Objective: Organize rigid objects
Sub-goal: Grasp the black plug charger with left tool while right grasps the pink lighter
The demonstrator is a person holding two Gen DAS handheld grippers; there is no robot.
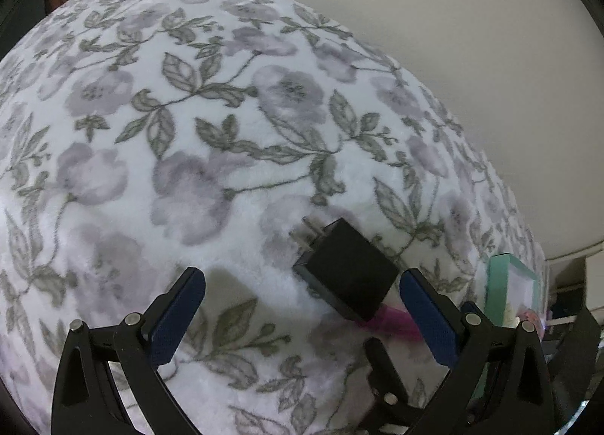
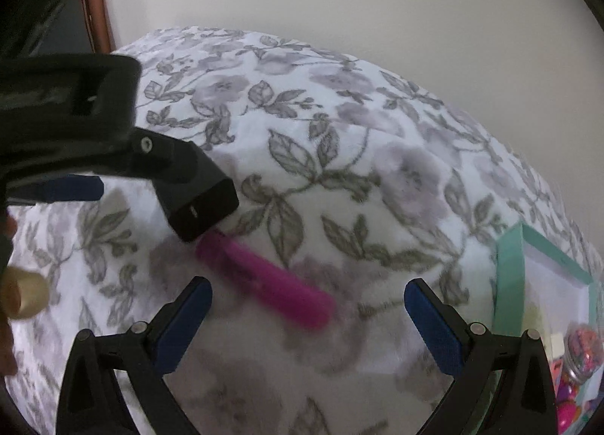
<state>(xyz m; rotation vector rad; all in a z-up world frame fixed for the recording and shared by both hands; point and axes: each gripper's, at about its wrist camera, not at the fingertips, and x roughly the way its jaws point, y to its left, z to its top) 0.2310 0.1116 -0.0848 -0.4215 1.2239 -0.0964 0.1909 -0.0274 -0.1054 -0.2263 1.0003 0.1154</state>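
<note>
A black plug-in charger (image 1: 345,271) lies on the floral blanket (image 1: 188,133), its prongs pointing away. My left gripper (image 1: 302,284) is open, and the charger lies just inside its right finger. A magenta tube (image 1: 392,322) lies partly hidden behind the charger. In the right wrist view the magenta tube (image 2: 264,280) lies between the fingers of my open right gripper (image 2: 307,295), a little ahead of the tips. The charger (image 2: 200,201) lies at the tube's far left end, with the left gripper's body (image 2: 68,114) over it.
A mint-green tray (image 2: 509,276) stands at the right edge of the bed and holds small colourful items, one a jar (image 2: 583,350) of beads; it also shows in the left wrist view (image 1: 498,284). A gold cylinder (image 2: 22,293) lies at the far left. A pale wall rises behind the bed.
</note>
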